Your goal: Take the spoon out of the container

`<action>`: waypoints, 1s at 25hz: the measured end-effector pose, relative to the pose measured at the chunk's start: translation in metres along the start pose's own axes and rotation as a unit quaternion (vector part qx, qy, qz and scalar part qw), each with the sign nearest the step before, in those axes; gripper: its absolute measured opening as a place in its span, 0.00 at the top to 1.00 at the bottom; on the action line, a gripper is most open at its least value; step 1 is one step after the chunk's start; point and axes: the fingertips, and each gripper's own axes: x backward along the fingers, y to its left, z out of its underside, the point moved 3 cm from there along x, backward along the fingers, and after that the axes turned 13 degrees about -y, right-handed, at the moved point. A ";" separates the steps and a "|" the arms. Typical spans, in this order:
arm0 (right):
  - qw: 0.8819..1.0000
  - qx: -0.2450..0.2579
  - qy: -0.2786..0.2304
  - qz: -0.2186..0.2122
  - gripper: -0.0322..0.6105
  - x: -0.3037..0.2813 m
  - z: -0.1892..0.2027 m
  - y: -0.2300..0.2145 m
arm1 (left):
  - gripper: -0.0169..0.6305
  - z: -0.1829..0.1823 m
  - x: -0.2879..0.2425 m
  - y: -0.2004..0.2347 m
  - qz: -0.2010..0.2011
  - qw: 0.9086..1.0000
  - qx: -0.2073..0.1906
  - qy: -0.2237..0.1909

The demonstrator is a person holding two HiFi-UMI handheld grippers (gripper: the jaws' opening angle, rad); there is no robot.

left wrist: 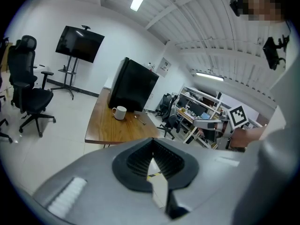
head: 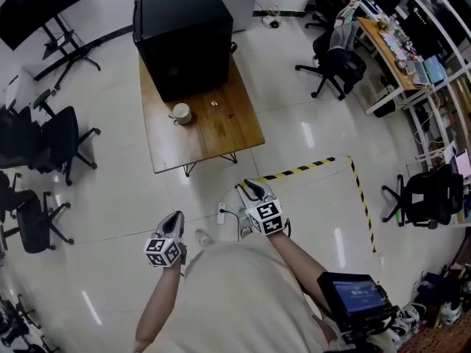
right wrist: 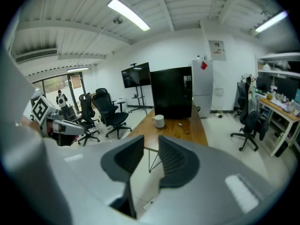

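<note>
Your left gripper has its jaws meeting at the tips. Your right gripper has them slightly apart and empty. What may be the spoon lies on the table, beside the mug.

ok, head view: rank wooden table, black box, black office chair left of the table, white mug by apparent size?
1-2. black box and wooden table: close in size. The box's top is nearer the camera, so I can't rank them.
3. black office chair
4. white mug
</note>
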 end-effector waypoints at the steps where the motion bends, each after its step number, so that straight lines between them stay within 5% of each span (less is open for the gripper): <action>1: 1.000 0.002 0.002 0.001 0.80 0.001 0.001 0.000 | 0.99 0.000 -0.001 0.001 0.002 1.000 -0.001 0.001; 10: 1.000 0.014 0.016 0.000 0.80 0.011 0.006 -0.021 | 0.99 -0.006 -0.027 -0.020 0.035 0.999 -0.023 0.004; 25: 0.999 0.016 0.028 -0.011 0.88 -0.001 0.017 -0.036 | 0.99 -0.006 -0.040 -0.032 0.026 0.999 -0.031 0.022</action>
